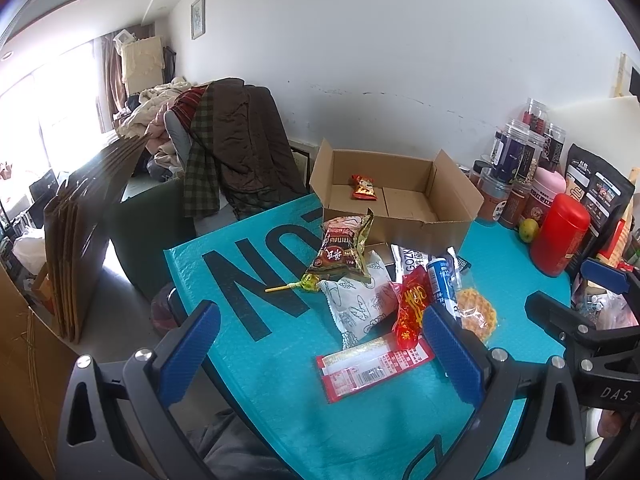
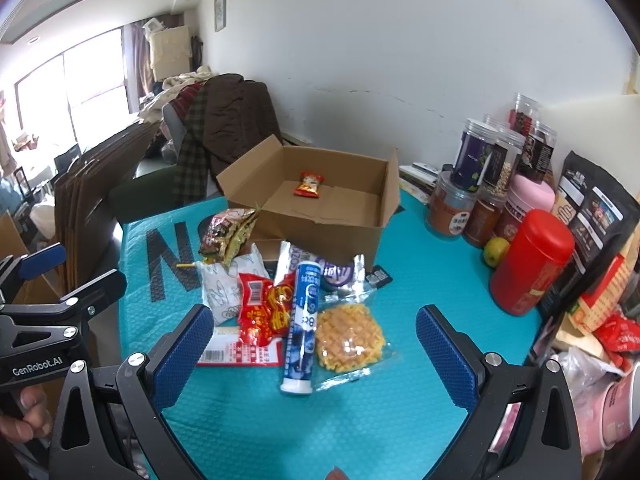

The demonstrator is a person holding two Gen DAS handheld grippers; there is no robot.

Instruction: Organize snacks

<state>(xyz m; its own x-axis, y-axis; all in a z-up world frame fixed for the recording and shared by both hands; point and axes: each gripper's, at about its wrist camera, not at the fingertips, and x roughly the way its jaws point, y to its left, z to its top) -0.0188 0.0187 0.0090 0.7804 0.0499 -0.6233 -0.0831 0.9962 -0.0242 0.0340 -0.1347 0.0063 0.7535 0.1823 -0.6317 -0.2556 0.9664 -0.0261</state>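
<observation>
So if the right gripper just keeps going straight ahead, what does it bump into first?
Probably the waffle snack or the blue-and-white tube beside it; both lie between the open right gripper fingers. Depth is hard to judge, so I can't say which comes first.

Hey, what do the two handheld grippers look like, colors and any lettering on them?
Both the left gripper and the right gripper have black angular frames with silver screws and fingers faced in blue textured pads. White lettering reads GenRobot.AI on the left, DAS on the right.

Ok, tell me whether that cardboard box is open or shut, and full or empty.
Open and nearly empty. The cardboard box has its flaps up, and only one small red snack packet lies on its bare floor.
</observation>
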